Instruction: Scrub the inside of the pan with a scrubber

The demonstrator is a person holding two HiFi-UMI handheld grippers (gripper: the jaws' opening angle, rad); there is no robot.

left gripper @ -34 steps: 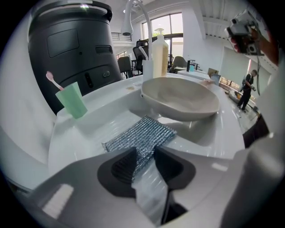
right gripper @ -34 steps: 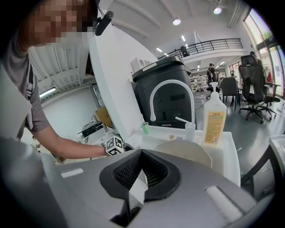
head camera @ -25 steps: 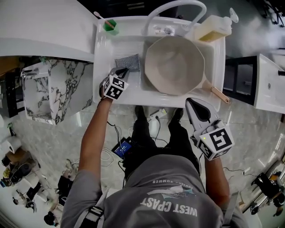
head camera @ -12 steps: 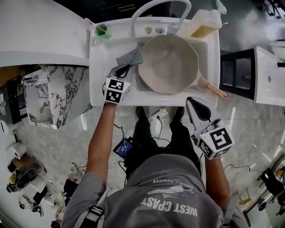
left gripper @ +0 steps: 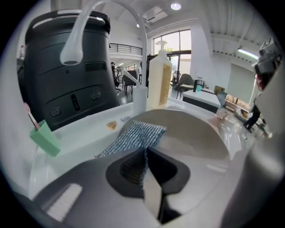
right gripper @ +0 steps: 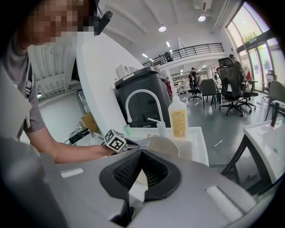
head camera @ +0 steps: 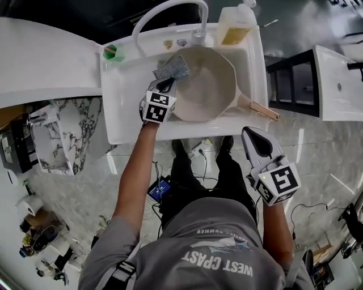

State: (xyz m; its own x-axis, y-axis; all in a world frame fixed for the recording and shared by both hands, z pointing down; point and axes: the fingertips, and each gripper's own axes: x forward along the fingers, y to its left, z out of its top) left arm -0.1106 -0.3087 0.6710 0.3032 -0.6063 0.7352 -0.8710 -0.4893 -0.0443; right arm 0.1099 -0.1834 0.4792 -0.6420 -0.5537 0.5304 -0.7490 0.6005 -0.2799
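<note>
A beige pan (head camera: 207, 85) with a copper handle (head camera: 262, 110) lies in the white sink (head camera: 122, 102). My left gripper (head camera: 167, 82) is at the pan's left rim, shut on a grey mesh scrubber (head camera: 172, 67). The scrubber hangs over the rim toward the pan's inside. In the left gripper view the scrubber (left gripper: 132, 136) spreads forward from the jaws, with the pan (left gripper: 196, 133) just beyond it. My right gripper (head camera: 256, 143) hangs in front of the sink, below the handle, shut and holding nothing. Its own view shows the pan (right gripper: 164, 145) far off.
A curved white faucet (head camera: 164, 11) and a yellow soap bottle (head camera: 235, 25) stand at the sink's back edge. A green holder (head camera: 110, 52) sits at the back left corner. A marble cabinet (head camera: 54, 136) is on the left, and a black frame with a white basin (head camera: 334, 73) on the right.
The left gripper has carried the scrubber from the sink floor left of the pan up to the pan's left rim. The right gripper has stayed in place.
</note>
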